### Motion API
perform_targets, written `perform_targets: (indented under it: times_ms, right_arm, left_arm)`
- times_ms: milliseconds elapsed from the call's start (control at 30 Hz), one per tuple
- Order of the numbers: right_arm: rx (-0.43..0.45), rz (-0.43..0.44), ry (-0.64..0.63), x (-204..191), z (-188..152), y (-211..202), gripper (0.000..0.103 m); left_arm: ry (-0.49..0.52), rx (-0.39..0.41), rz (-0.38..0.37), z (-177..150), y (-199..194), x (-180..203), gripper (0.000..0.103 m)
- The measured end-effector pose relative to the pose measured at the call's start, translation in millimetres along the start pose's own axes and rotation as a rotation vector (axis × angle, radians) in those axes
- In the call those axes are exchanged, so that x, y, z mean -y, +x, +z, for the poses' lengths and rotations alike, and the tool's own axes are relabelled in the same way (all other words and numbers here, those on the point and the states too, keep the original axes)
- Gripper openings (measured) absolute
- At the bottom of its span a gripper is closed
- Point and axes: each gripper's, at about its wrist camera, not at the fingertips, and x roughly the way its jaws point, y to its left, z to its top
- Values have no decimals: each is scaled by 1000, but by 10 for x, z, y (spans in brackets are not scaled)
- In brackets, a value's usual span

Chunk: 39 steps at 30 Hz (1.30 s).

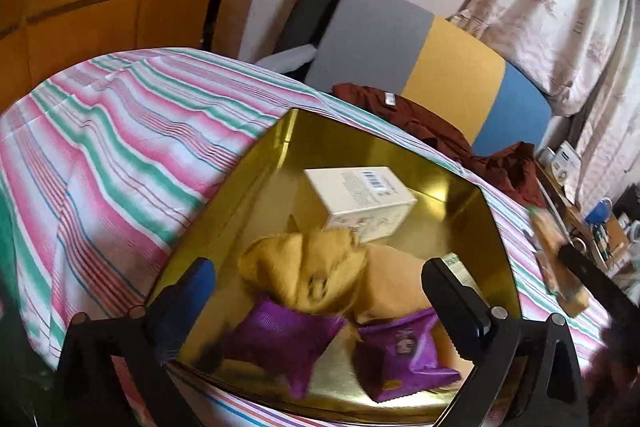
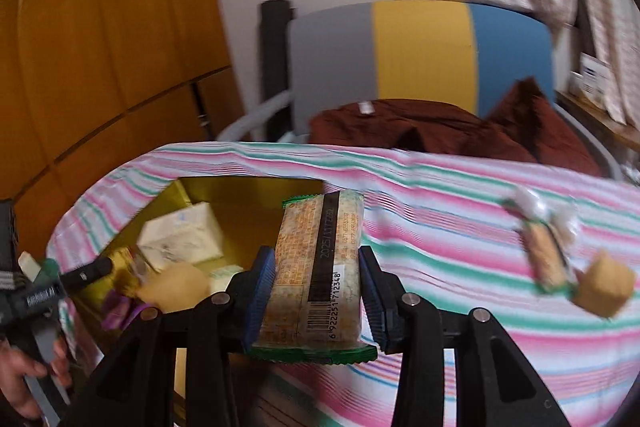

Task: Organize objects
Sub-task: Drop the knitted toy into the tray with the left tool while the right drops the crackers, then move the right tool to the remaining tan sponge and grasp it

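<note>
A gold tin [image 1: 460, 187] lies on the striped cloth. It holds a white box [image 1: 360, 195], tan wrapped pastries [image 1: 392, 279] and purple packets [image 1: 404, 351]. My left gripper [image 1: 318, 267] hangs open over the tin. A blurred yellow-and-purple packet [image 1: 304, 291] sits between its fingers, and neither pad touches it. My right gripper [image 2: 316, 255] is shut on a beige snack bar [image 2: 316, 279] with green ends and a barcode, held above the cloth just right of the tin [image 2: 248, 191]. Another snack bar [image 2: 548, 259] and a tan cube-shaped pack [image 2: 604, 287] lie on the cloth to the right.
The striped cloth [image 1: 120, 147] covers the table. A maroon garment [image 2: 420, 127] lies at its far edge, in front of a grey, yellow and blue chair back [image 2: 424, 51]. A wooden wardrobe [image 2: 100, 47] stands at left. A cluttered desk [image 1: 600, 223] and curtains stand at right.
</note>
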Motion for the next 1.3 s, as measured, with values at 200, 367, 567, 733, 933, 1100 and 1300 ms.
perform_targets:
  times_ms: [200, 367, 567, 733, 933, 1100, 1300]
  right_arm:
    - [-97, 15, -113, -295, 232, 505, 36]
    - [-183, 1, -146, -382, 375, 856, 34]
    - [-203, -25, -198, -489, 381, 965, 34]
    - [-189, 3, -112, -395, 316, 834, 34]
    - [-158, 11, -19, -249, 193, 622, 35]
    - [-131, -31, 52, -24, 22, 400, 36]
    - [-160, -98, 144, 401, -242, 257, 37]
  left_arm:
    - [-9, 21, 4, 13, -97, 53, 103]
    - [-65, -18, -9, 18, -90, 42, 103]
    - [-83, -24, -19, 22, -121, 53, 103]
    - [-80, -27, -25, 8, -132, 98, 103]
    - [-88, -65, -57, -57, -110, 163, 103]
    - [-65, -76, -94, -86, -129, 269, 103]
    - [8, -105, -153, -178, -135, 504, 103]
